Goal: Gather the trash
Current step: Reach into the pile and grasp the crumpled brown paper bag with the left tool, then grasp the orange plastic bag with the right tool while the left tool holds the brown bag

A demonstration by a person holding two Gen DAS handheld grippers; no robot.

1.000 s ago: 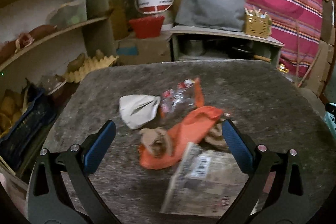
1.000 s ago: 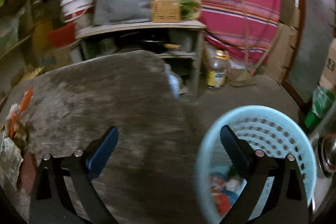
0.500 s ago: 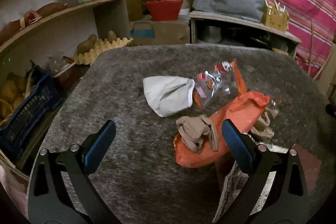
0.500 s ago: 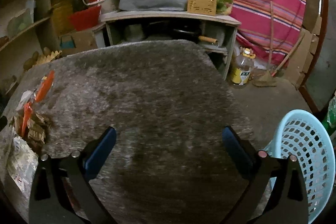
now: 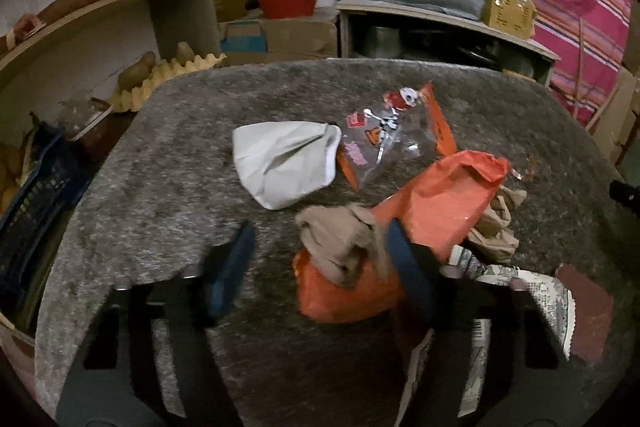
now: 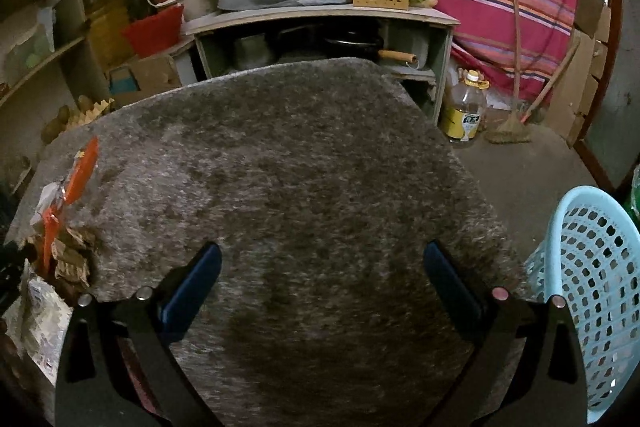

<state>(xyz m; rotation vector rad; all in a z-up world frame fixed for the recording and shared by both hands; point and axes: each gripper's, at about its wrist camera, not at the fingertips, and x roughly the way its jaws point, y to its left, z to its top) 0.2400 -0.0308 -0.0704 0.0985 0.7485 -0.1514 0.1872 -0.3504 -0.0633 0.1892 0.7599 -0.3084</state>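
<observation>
while the left gripper (image 5: 316, 259) sits low over the litter with its jaws partly drawn in, blurred, and flanking the brown paper wad (image 5: 340, 243) without clearly pinching it, the wad lies on the near end of the orange bag (image 5: 424, 227), mid-mat. pinch only the wad, deep between the pads, so the bag beneath stays put. the right gripper (image 6: 320, 283) hangs spread and empty over bare mat (image 6: 300, 155); the blue basket (image 6: 588, 287) waits at far right.
</observation>
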